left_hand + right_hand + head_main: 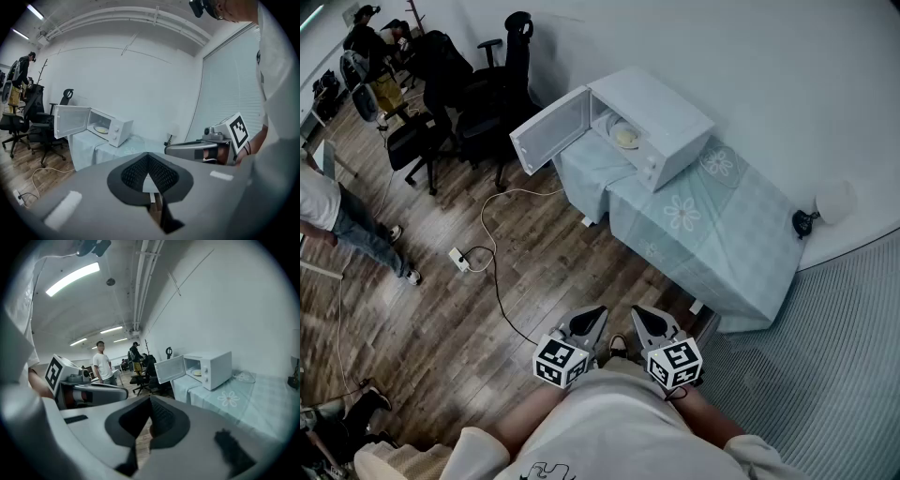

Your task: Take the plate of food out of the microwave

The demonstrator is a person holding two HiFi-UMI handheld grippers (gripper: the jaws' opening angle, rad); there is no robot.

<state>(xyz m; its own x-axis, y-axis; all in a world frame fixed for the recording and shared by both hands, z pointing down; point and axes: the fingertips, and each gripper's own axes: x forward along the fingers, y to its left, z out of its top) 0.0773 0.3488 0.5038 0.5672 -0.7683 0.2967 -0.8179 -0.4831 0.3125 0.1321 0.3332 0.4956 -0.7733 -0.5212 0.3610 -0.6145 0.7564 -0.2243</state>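
Note:
A white microwave (656, 122) stands on a table with a pale green cloth (712, 225), its door (546, 131) swung wide open to the left. Inside lies a plate of pale food (625, 137), also visible in the left gripper view as the plate (101, 129) and in the right gripper view as the plate (197, 372). My left gripper (591, 322) and right gripper (645, 321) hang close to my body, well short of the table, side by side. Both are shut with nothing between their jaws.
Black office chairs (478, 94) stand left of the open door. A white cable and power strip (459, 260) lie on the wooden floor. A person (337, 220) stands at the far left. A round white lamp (832, 202) sits at the table's right end.

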